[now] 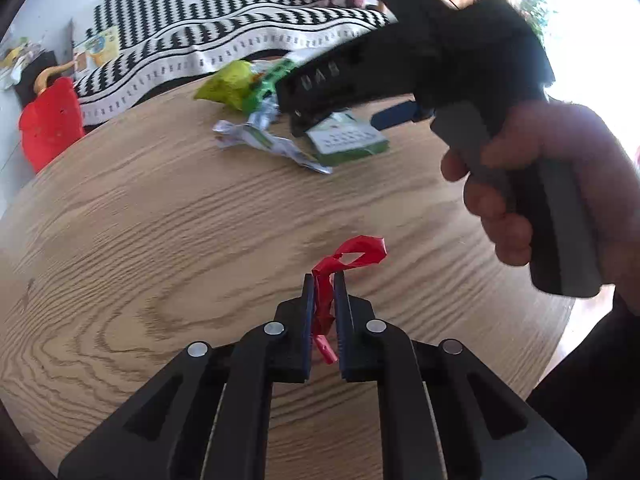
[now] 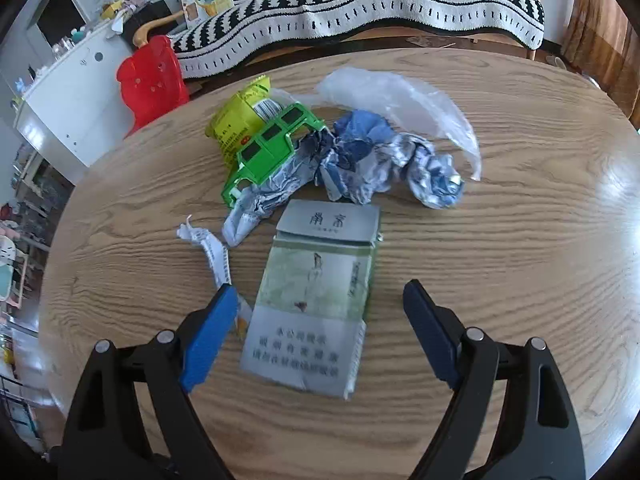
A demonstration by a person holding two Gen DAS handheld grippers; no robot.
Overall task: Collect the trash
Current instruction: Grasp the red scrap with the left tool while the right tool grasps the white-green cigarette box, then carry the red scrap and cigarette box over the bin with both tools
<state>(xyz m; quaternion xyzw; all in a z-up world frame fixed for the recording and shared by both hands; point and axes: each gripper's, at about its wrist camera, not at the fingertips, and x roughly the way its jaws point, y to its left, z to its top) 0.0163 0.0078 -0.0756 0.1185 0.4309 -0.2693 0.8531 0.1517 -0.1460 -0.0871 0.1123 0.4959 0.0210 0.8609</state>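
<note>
My left gripper (image 1: 323, 280) is shut on a strip of red plastic (image 1: 352, 258) and holds it over the round wooden table (image 1: 160, 220). My right gripper (image 2: 320, 292) is open, its fingers either side of a flattened grey-green cigarette pack (image 2: 316, 300) lying on the table; the pack also shows in the left wrist view (image 1: 348, 140). Beyond the pack lie a green toy car shell (image 2: 272, 148), a yellow snack bag (image 2: 240, 116), crumpled blue-white wrappers (image 2: 372, 164), a clear plastic bag (image 2: 400, 96) and a white paper scrap (image 2: 208, 248).
A red plastic stool (image 2: 150, 80) stands past the table's far left edge. A sofa with a black-and-white throw (image 2: 360, 4) runs behind the table. A white cabinet (image 2: 68, 96) stands at the left. The hand holding the right gripper (image 1: 560, 184) fills the right of the left wrist view.
</note>
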